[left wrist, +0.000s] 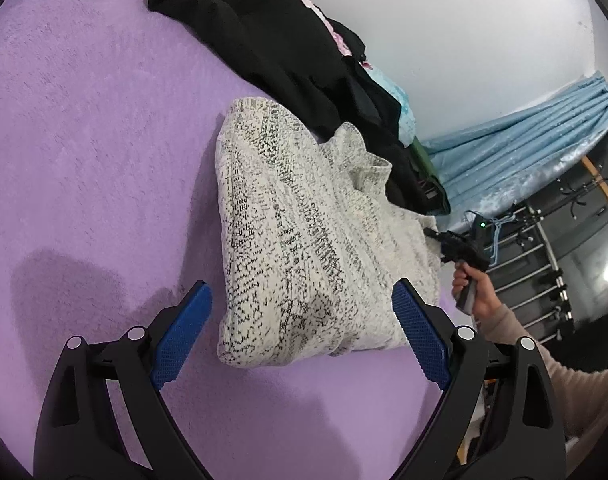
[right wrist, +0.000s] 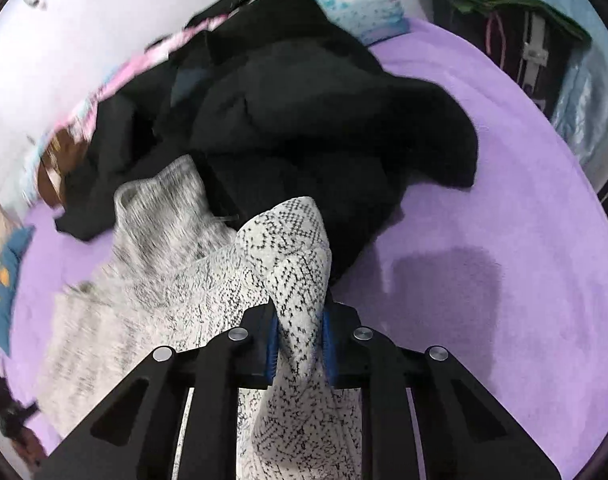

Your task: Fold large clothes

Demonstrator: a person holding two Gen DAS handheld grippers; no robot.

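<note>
Folding step: speckled knit sweater (left wrist: 296,240) partly folded on purple bed (left wrist: 84,140).
Right tool (right wrist: 300,332) pinches its edge; left tool (left wrist: 300,328), wide and empty, must next grip the six-o'clock hem.

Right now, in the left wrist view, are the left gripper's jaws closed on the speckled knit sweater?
No. The left gripper stands wide open, its blue pads apart on either side of the speckled knit sweater, not pressing it.

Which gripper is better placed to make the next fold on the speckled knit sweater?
Right: the right gripper is shut on a sweater fold. The left gripper hangs open, gripping nothing.
</note>
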